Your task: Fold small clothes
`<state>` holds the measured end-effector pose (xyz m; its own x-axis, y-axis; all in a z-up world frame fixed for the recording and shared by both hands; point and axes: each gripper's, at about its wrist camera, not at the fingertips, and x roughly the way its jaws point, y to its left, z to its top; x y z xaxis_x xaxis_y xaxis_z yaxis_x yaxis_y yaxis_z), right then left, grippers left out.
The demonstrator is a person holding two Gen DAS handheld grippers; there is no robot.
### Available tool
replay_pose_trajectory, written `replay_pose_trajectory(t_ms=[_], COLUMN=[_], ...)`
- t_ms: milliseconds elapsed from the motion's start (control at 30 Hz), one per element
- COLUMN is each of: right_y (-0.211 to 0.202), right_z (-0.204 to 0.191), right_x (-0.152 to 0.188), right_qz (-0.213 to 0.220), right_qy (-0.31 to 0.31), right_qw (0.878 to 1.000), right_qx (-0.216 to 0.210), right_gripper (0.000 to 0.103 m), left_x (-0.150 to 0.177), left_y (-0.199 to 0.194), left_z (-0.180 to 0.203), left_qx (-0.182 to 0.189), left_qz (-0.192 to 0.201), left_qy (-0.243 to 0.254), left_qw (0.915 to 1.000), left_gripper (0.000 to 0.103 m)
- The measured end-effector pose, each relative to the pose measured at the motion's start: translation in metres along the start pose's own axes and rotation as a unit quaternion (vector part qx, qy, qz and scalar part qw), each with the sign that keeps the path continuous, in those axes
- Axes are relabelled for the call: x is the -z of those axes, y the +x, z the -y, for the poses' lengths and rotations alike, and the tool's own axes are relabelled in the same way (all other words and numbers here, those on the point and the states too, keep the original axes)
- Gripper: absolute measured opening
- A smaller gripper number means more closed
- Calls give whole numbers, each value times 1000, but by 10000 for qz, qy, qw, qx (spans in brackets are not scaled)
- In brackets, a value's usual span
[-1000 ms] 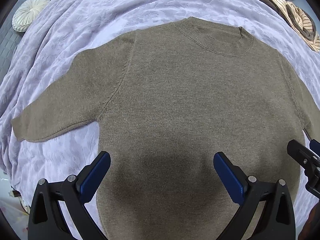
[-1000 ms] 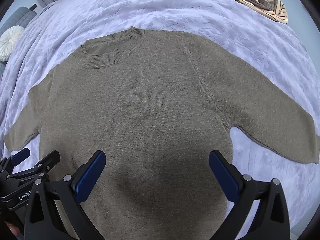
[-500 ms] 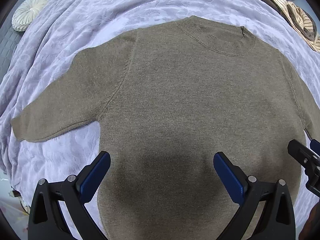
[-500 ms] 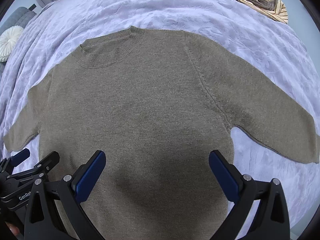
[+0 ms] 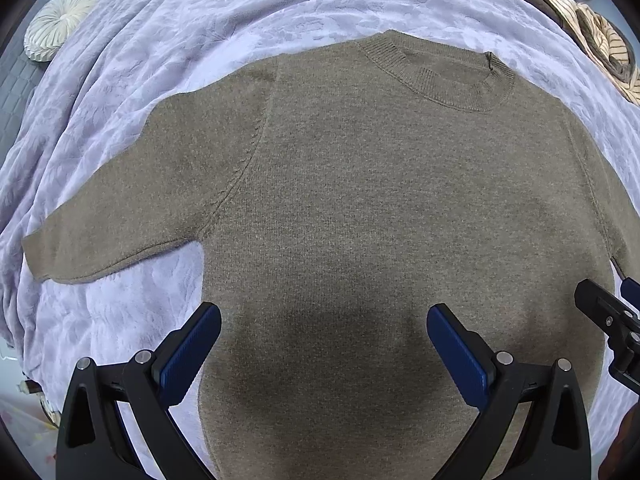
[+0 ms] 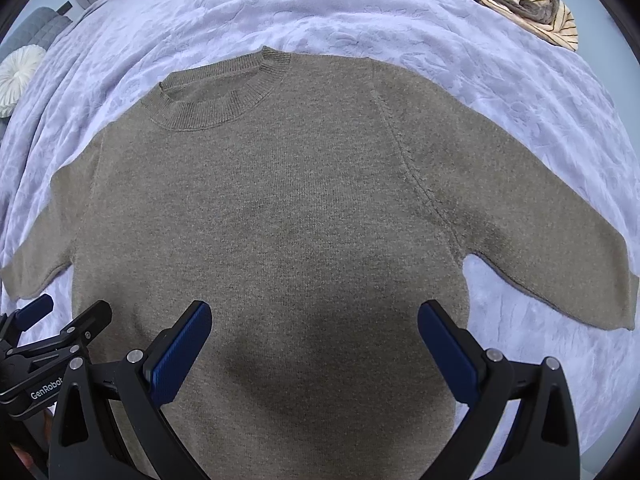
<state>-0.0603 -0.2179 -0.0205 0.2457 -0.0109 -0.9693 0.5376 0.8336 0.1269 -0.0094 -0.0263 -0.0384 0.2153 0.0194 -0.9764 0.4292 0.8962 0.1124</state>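
Sweater (image 5: 360, 220) lies flat on the lavender bedspread (image 5: 160, 40), unfolded. I hold left gripper (image 5: 324, 344) and right gripper (image 6: 314, 340) spread wide above it; next I'd pinch a sleeve.

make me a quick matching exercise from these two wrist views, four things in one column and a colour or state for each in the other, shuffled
Things:
1. sweater
2. blanket
3. round cushion
4. left claw

Colour or state:
A. cream, pleated, at the far left edge
B. open, holding nothing
C. olive brown, spread flat with both sleeves out
D. pale lilac, textured, under the garment

Pairs: 1-C, 2-D, 3-A, 4-B
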Motion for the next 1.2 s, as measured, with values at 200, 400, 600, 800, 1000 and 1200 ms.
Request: replay_pose_trajectory(t_ms=[200,400,600,800,1000,1200], right_y=[0,0,2,2,3,3], right_z=[-1,-1,-1,-2,-3,-6], right_x=[-1,0,0,-1,-1,-2], right_qz=[-2,-14,-13,-11,-29,-39], right_qy=[-15,-16,-20,-32,-49,-75], right_qw=[10000,10000,10000,10000,10000,9999], right_qx=[19,14,25,44,66,124], right_gripper=[103,103,103,103,103,103], left_x=[0,1,1,0,1,1], left_y=[0,0,2,3,5,5], left_z=[-1,-3,-7,-9,-11,-13], left_qx=[-13,-17,-29,-29,5,16], left_qz=[4,0,2,-3,-11,7], left_qy=[-10,-6,-25,-41,-45,-69], left_qw=[10000,10000,10000,10000,10000,10000], left_gripper=[103,103,103,103,103,103])
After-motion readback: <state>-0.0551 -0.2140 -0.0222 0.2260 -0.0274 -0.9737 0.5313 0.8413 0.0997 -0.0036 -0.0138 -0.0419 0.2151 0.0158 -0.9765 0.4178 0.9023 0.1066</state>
